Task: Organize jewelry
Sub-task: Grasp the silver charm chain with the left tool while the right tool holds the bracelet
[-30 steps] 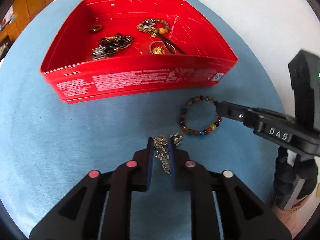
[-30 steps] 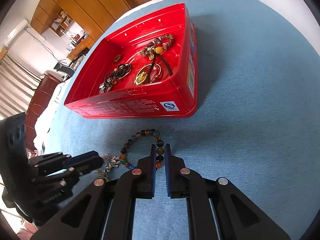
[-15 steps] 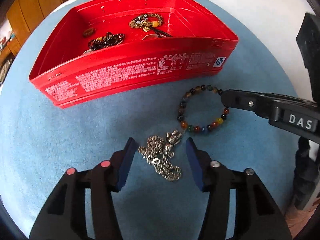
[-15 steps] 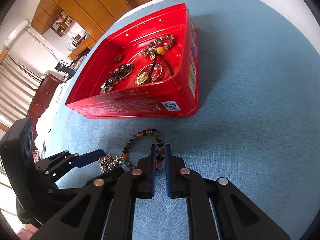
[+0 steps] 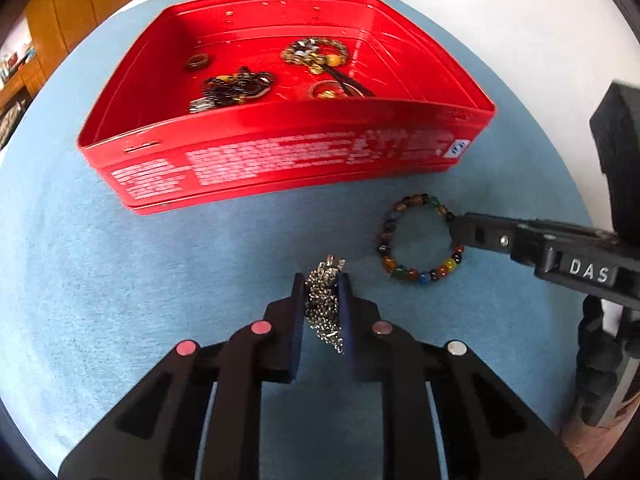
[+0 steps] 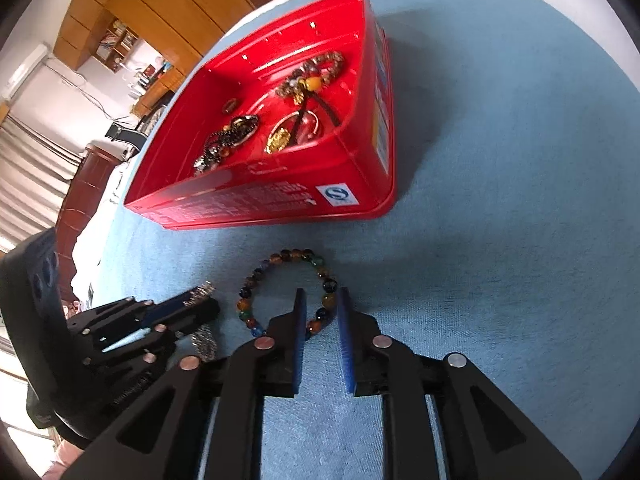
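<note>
Chain (image 5: 325,300) sits bunched between the closed left tongs (image 5: 322,280); right tongs (image 6: 321,298) straddle the bracelet (image 6: 289,292), seemingly unclamped, so beads may slip.

A blue cloth (image 6: 500,200) is covering the tabletop — beyond it, wooden cabinets (image 6: 168,4) and a shelf of books (image 6: 118,40) are lining the wall, with white stairs (image 6: 28,176) running down at left.
</note>
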### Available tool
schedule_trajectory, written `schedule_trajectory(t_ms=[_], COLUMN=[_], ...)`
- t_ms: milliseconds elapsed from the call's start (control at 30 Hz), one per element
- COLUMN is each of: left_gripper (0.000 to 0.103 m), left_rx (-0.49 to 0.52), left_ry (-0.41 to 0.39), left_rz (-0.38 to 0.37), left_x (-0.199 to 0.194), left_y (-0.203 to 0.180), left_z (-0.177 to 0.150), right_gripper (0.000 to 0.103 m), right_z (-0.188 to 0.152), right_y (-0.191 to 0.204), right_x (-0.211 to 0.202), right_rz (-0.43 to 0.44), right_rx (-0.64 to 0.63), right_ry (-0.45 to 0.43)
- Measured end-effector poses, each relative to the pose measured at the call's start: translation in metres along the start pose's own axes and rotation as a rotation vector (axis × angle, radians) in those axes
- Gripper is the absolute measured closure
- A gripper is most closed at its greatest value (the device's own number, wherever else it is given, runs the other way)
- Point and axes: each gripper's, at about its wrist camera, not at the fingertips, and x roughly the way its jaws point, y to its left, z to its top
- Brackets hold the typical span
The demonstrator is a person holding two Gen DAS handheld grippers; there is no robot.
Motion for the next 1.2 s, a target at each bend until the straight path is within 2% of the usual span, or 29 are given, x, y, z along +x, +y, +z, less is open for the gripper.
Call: schedule_trajectory(t_ms=[200, 267, 333, 400, 433, 500, 700, 767, 900, 1067, 1200], left_gripper=[0.089, 0.089, 0.089, 0.089, 0.089, 0.089, 0.089, 0.089, 0.089, 0.089, 0.089], left_rx=[-0.041, -0.046, -0.054, -0.058, -0.061, -0.066, -0.074, -0.078, -0.083, -0.087, -0.087], left_ry=[-0.024, -0.033, -0.036, -0.042, -0.048, -0.058, -0.108, -0.114, -0.102, -0.084, -0.077], left_rz=[0.0, 0.001, -0.001, -0.004, -0.005, -0.011, -0.017, -0.019, -0.031, -0.035, -0.037], left_x=[-0.009, -0.011, -0.014, -0.021, -0.027, -0.037, -0.066, -0.072, -0.072, -0.065, -0.06], left_y=[0.015, 0.015, 0.017, 0.019, 0.019, 0.02, 0.024, 0.025, 0.028, 0.03, 0.03], left_z=[0.003, 0.0, 0.0, -0.005, -0.008, -0.013, -0.012, -0.013, -0.014, -0.015, -0.014], right_gripper=[0.087, 0.093, 0.093, 0.097, 0.103, 0.103, 0.103, 0.098, 0.095, 0.081, 0.082], right_z=[0.001, 0.001, -0.001, -0.001, -0.001, -0.001, 0.003, 0.006, 0.011, 0.015, 0.013], right_y=[0.003, 0.005, 0.006, 0.006, 0.008, 0.013, 0.042, 0.043, 0.033, 0.022, 0.029], right_x=[0.006, 0.005, 0.004, 0.002, -0.002, -0.008, -0.035, -0.033, -0.016, 0.007, 0.021], right_rz=[-0.023, -0.041, -0.049, -0.017, 0.02, 0.029, -0.02, -0.049, -0.073, -0.09, -0.157], right_rx=[-0.027, -0.028, -0.03, -0.019, -0.016, -0.028, -0.122, -0.118, -0.085, -0.073, -0.142], right_ry=[-0.007, -0.014, -0.016, -0.005, -0.004, -0.012, -0.039, -0.028, 0.02, 0.065, 0.054])
